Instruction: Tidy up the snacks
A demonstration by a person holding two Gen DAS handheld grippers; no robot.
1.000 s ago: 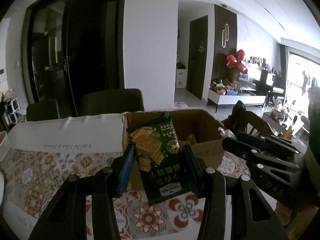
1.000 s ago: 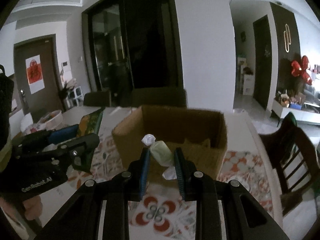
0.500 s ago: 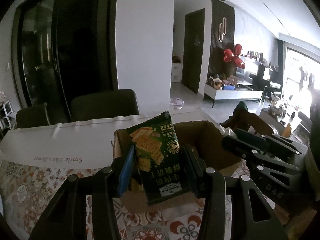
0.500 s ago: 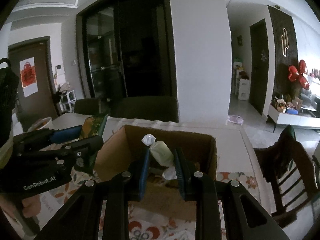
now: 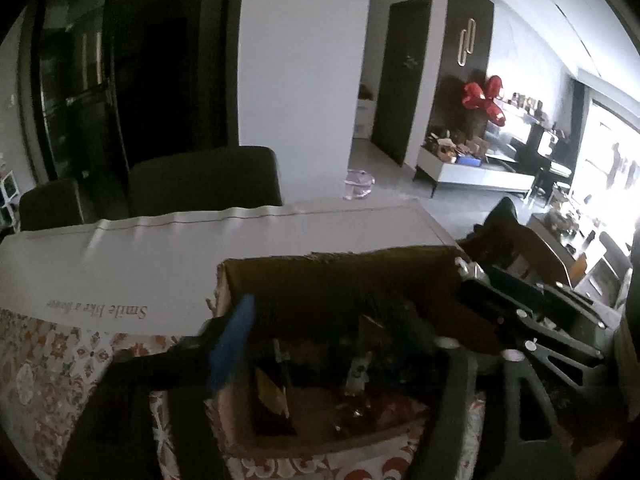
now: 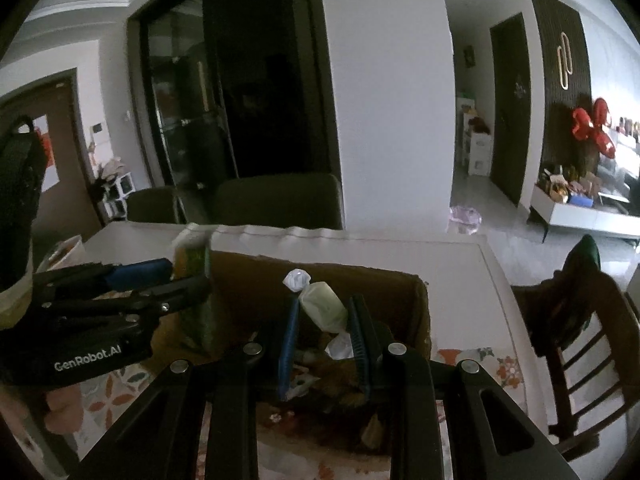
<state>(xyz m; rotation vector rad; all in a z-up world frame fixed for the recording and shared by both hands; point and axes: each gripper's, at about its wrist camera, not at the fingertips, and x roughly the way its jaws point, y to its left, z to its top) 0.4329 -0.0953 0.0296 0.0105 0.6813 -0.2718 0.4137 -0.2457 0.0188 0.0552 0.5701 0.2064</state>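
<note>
One open cardboard box (image 5: 340,276) is hovered over by both tools, seemingly so snacks can be dropped straight in. The left gripper (image 5: 328,320) is spread wide over its left side, a blurred green cracker packet (image 6: 196,256) upright just beside its fingertips, while the right gripper (image 6: 325,320) is pinched on a pale green wrapped candy (image 6: 320,306) above the middle. The box is stood on a floral tablecloth (image 5: 48,360), with dark chairs (image 5: 204,176) at the far edge of a dim room.
</note>
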